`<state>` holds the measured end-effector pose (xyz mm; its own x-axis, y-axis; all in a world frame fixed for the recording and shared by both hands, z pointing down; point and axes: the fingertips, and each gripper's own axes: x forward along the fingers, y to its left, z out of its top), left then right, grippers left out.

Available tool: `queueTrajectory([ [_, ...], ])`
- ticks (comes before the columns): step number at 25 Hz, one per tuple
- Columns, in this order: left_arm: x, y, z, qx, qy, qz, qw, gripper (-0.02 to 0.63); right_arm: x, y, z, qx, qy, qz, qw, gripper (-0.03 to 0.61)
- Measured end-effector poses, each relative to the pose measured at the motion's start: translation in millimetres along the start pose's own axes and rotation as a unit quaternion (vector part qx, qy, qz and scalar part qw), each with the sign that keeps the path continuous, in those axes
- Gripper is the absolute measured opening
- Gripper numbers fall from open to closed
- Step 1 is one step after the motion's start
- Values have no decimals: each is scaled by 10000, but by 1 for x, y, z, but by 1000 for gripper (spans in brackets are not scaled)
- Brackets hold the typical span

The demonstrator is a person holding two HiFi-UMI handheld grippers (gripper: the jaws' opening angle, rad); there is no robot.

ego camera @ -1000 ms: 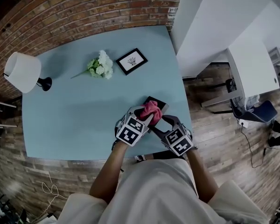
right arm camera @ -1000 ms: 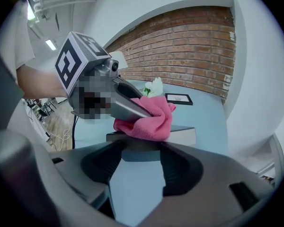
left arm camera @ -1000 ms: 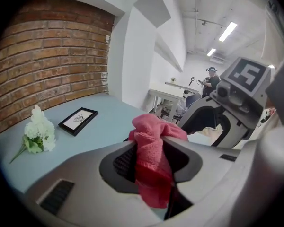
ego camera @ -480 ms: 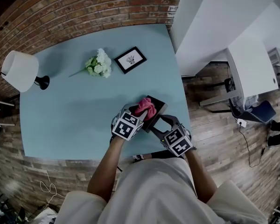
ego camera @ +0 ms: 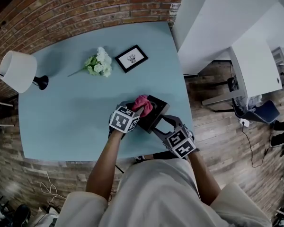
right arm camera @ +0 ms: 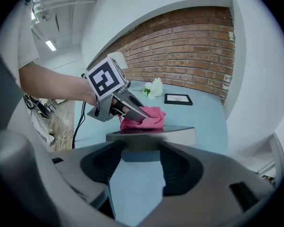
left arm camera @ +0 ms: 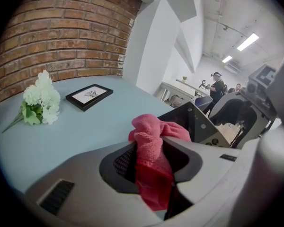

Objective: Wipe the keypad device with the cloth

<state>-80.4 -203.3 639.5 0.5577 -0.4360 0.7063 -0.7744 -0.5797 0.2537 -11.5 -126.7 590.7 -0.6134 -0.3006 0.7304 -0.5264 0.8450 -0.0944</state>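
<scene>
Keypad device (ego camera: 156, 109) stands near table's (ego camera: 71, 117) right edge, cloth (ego camera: 142, 101) upon it.

The head view looks steeply down from above the person onto the whole blue bench (ego camera: 61, 117), with the left tongs (ego camera: 136, 110) and right tongs (ego camera: 156, 127) near mid-frame. Each tongs view sits close behind its own jaws, looking low across the bench and catching the other tongs. All three views share the pink cloth (ego camera: 143, 102), the keypad device (ego camera: 157, 111) and, beyond the tongs, the framed picture (ego camera: 131, 58).

An office-like room: brick wall (ego camera: 85, 8) behind the counter (ego camera: 71, 112), white desks (ego camera: 255, 65) and an office chair (ego camera: 262, 113) beside it, strip lights (left arm camera: 248, 41) overhead.
</scene>
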Motion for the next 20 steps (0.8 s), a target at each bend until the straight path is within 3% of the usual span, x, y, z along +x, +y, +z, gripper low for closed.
queueTrajectory([
  [9, 8, 20, -10, -158, 205, 93, 9996, 166, 1, 1, -1, -7, 14, 23, 10000, 279],
  [20, 7, 42, -10, 85, 267, 764, 9967, 167, 2, 1, 0, 1, -23, 0, 10000, 279],
])
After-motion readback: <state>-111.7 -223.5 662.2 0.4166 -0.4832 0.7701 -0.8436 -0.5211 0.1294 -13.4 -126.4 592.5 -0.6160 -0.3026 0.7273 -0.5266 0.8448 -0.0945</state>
